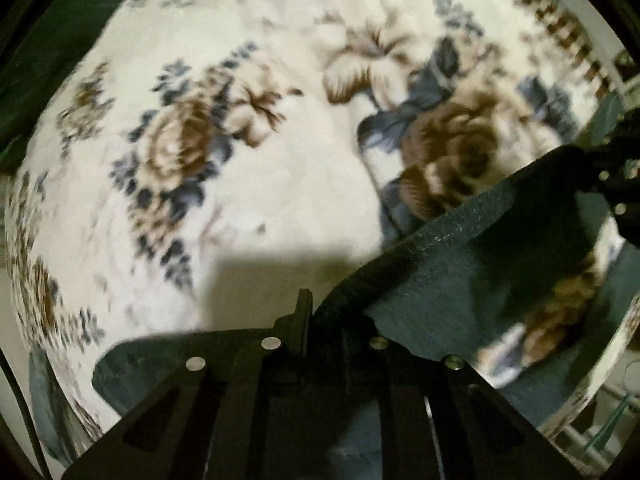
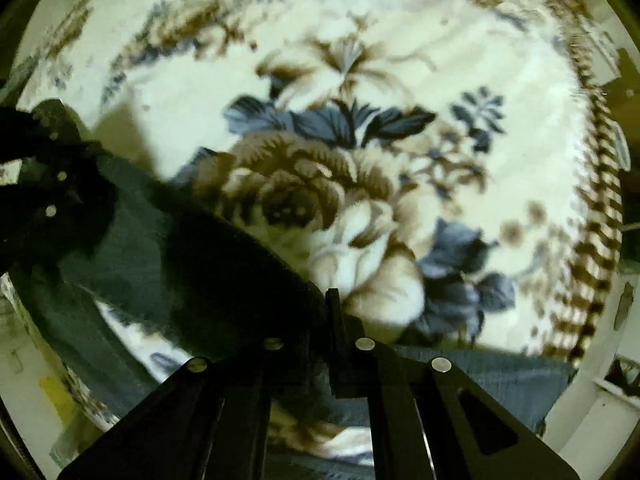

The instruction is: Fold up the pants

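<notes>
Stretching between both sets of tongs, the pants (image 1: 440, 276) show as a dark grey-blue, slightly nubbly cloth with a thicker, darker band along the upper edge. In the left wrist view that band runs from the bottom centre up to the right edge of the frame. The left tongs (image 1: 310, 316) are clenched on the fabric, black flat jaws pressed together with cloth bunched between them, silver round rivets glinting on the arms. Over in the right wrist view, the right tongs (image 2: 334, 312) are clamped tight too, gripping the dark edge where it meets the bottom centre; the cloth sags off to the left and lower left of the frame. Beneath it all lies a plush, fuzzy blanket (image 2: 360, 128), cream, patterned with big brown roses and slate-blue leaves, a brown braided border curving down the right side. Everything is motion-blurred, so finer weave is hard to make out.
</notes>
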The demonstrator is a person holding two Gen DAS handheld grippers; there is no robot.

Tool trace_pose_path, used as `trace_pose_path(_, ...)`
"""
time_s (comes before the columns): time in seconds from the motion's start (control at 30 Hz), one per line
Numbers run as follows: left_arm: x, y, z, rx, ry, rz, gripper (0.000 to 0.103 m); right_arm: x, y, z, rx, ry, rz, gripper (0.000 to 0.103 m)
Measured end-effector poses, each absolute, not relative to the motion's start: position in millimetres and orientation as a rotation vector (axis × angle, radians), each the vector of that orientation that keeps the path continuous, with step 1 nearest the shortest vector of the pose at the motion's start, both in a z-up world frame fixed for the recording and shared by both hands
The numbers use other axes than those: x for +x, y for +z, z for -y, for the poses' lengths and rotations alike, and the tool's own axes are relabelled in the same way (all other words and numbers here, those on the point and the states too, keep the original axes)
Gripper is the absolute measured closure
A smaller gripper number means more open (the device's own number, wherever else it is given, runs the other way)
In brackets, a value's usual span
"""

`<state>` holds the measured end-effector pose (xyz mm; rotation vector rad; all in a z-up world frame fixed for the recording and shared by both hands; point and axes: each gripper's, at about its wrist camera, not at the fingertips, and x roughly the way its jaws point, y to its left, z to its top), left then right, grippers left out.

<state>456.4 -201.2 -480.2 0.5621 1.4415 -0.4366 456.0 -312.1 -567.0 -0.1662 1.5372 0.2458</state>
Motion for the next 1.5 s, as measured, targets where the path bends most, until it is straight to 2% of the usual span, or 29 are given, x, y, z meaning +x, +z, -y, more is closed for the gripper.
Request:
trace_pose_path(0.1, 421.3, -444.0, 190.2, 0.485, -0.416, -1.41, 0.094, 416.6, -532.8, 313.6, -0.163, 0.226, -1.481, 0.096)
trace_pose_path(0.23, 346.8, -422.7, 176.3, 0.355, -0.38, -1.39, 0.095, 364.8, -494.5, 299.8, -0.164, 0.203, -1.418, 0.096)
trace_pose_path(0.4, 275.5, -446.4, 142.7, 0.204, -0.309, -1.459, 0.095, 296.7, -507.7, 279.6, -0.218, 0.201, -1.436, 0.097)
trace_pose_path(0.63, 211.7, -528.0, 123.4, 0.098, -0.215, -1.609, 0.095, 222.1, -572.9, 247.3, -0.338, 0.243, -1.541, 0.095)
trace_pose_path(0.77, 208.1, -539.2, 126.3, 0.115, -0.182, -1.608, 0.091, 213.8, -599.9, 245.8, -0.343, 0.247, -1.604, 0.085)
trace_pose_path(0.83, 209.5, -530.3, 126.9, 0.102, -0.175, -1.592, 0.087, 214.6, -600.9, 249.1, -0.299, 0.26, -1.633, 0.066)
trace_pose_path(0.87, 209.2, -523.7, 126.0, 0.088, -0.174, -1.584, 0.082, 215.3, -595.8, 252.6, -0.24, 0.277, -1.639, 0.034)
trace_pose_path(0.9, 208.9, -516.4, 124.1, 0.064, -0.174, -1.575, 0.077, 217.3, -592.0, 256.7, -0.192, 0.291, -1.641, 0.012)
trace_pose_path(0.93, 208.2, -507.4, 121.5, 0.039, -0.167, -1.564, 0.073, 217.6, -581.8, 260.7, -0.121, 0.309, -1.632, 0.009)
trace_pose_path(0.97, 207.5, -498.2, 119.5, 0.028, -0.155, -1.554, 0.055, 217.7, -572.7, 264.6, -0.079, 0.311, -1.619, 0.009)
trace_pose_path(1.0, 207.4, -491.9, 117.6, 0.023, -0.141, -1.55, 0.014, 218.2, -561.0, 271.5, -0.026, 0.301, -1.612, 0.007)
trace_pose_path(1.03, 208.2, -482.2, 114.9, 0.009, -0.116, -1.538, 0.0, 219.6, -553.7, 278.9, 0.026, 0.29, -1.612, 0.007)
trace_pose_path(1.27, 220.2, -438.0, 126.3, 0.016, -0.02, -1.344, 0.0, 230.6, -524.6, 391.0, 0.564, 0.032, -1.549, 0.007)
trace_pose_path(1.5, 286.5, -469.4, 205.2, 0.202, 0.005, -1.28, 0.0, 289.4, -549.8, 507.7, 0.602, -0.339, -1.466, 0.007)
